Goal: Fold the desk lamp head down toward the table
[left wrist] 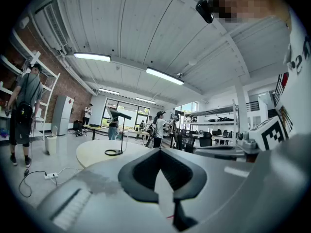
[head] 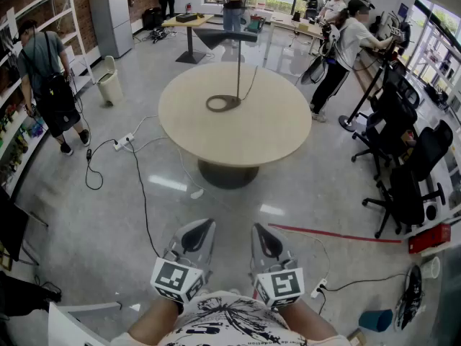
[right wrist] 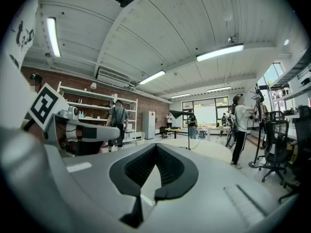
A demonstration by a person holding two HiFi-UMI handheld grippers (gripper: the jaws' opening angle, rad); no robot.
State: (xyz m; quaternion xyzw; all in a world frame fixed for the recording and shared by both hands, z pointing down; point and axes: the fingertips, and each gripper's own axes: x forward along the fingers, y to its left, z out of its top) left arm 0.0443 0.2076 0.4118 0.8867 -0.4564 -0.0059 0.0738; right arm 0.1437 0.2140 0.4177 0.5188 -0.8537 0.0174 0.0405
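Observation:
A black desk lamp stands on the round beige table [head: 274, 132], far ahead of me. Its ring base [head: 223, 103] lies flat, a thin upright pole [head: 238, 71] rises from it, and the flat head [head: 227, 36] sticks out level at the top. Both gripper views show the lamp head [left wrist: 120, 114] [right wrist: 181, 114] small in the distance. My left gripper [head: 205, 228] [left wrist: 159, 149] and right gripper [head: 258, 229] [right wrist: 155, 144] hang side by side close to my body, over the floor. Each is shut with nothing between its jaws.
A cable runs across the floor from a white power strip [head: 124, 141] left of the table. Black office chairs [head: 403, 186] crowd the right side, by a red floor line [head: 331, 233]. A person [head: 47, 78] stands by the left shelves, another [head: 346, 49] at the right, and a bin [head: 110, 85] stands back left.

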